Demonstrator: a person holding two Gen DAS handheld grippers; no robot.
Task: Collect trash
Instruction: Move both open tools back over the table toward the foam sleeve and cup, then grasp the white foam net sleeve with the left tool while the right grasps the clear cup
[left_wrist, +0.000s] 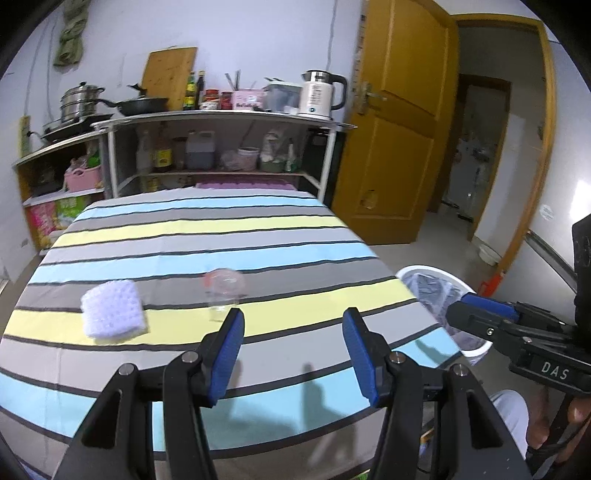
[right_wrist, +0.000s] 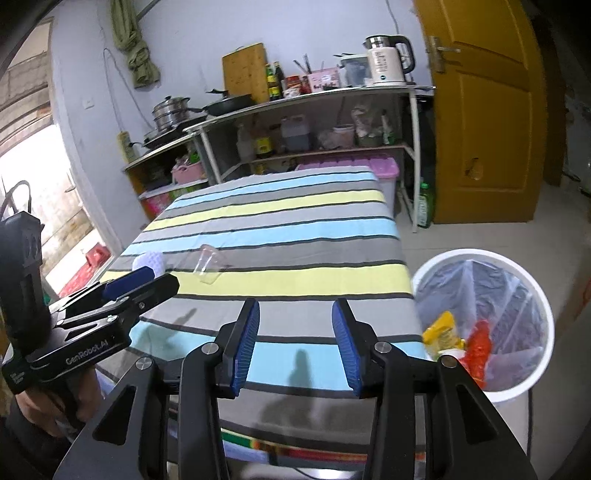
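Striped cloth in grey, pale blue and yellow bands covers the table (left_wrist: 258, 229), which stands in a small kitchen before a metal shelf unit (left_wrist: 221, 147) with a white electric kettle (left_wrist: 319, 94) on top.

Task items on the cloth: a clear plastic cup (left_wrist: 223, 290) lying on its side near mid-table, and a white dimpled sponge-like pad (left_wrist: 112, 314) well apart to its left. In the right wrist view the pad is mostly hidden behind the other tool; the cup (right_wrist: 210, 267) is faint and its rim hard to trace.

Left gripper (left_wrist: 293, 350): blue-padded jaws spread wide, nothing between them, over the near part of the cloth, just short of the cup.

Right gripper (right_wrist: 295, 343): jaws parted, somewhat narrower, empty, touching nothing, over the near table edge.

White round waste bin (right_wrist: 532, 295) with a clear plastic liner stands on the floor just beside the table's right corner; inside lie a yellow wrapper (right_wrist: 443, 330) and a red wrapper (right_wrist: 478, 349). The bin's near side is cut off by the right tool's arm. In the left wrist view the right tool hides much of the bin.

A hand (right_wrist: 55, 410) grips the left tool's handle, partly cut off at frame edge. An orange-brown wooden door (left_wrist: 399, 122) stands open.
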